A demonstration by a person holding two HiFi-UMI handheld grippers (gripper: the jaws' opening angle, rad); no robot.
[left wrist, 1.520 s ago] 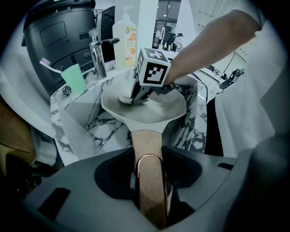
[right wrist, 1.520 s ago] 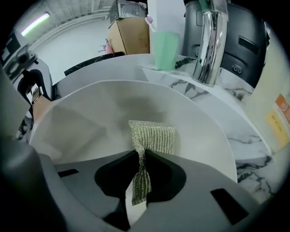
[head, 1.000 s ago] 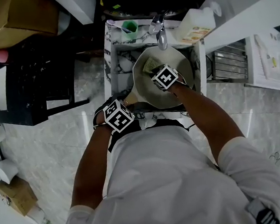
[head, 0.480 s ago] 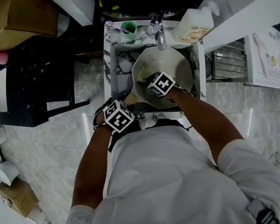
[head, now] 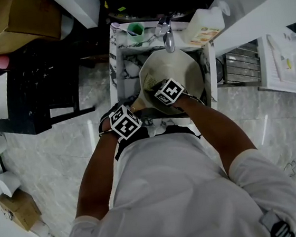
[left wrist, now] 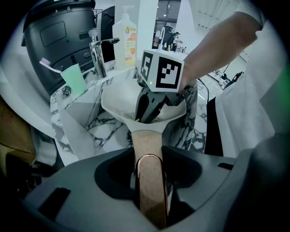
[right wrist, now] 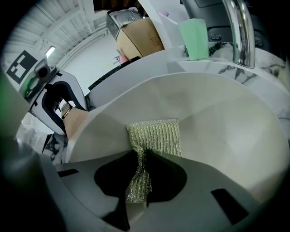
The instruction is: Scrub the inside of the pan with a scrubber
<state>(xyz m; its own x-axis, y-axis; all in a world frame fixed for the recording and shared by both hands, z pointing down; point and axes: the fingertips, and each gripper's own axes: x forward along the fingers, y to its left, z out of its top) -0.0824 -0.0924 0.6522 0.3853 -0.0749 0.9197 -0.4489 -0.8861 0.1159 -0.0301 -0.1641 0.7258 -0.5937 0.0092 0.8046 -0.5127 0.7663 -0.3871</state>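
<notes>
A cream pan (head: 182,69) sits tilted in the small marble sink (head: 126,70). Its wooden handle (left wrist: 147,154) runs back into my left gripper (left wrist: 150,190), which is shut on it; that gripper (head: 125,122) shows at the sink's near edge in the head view. My right gripper (head: 167,93) reaches into the pan's near left side, shut on a green-gold mesh scrubber (right wrist: 152,136). The scrubber's free end lies flat against the pan's inner wall (right wrist: 217,122). From the left gripper view, my right gripper (left wrist: 152,106) dips inside the pan (left wrist: 118,97).
A chrome tap (head: 169,36) overhangs the pan's far rim. A green cup (head: 137,30) with a toothbrush stands at the sink's back left, a soap bottle (head: 206,26) at the back right. A black stand (head: 32,83) is left of the sink, a wire rack (head: 243,67) right.
My right gripper has drawn the scrubber from the pan's middle toward its near left side. The left gripper and the pan have stayed where they were.
</notes>
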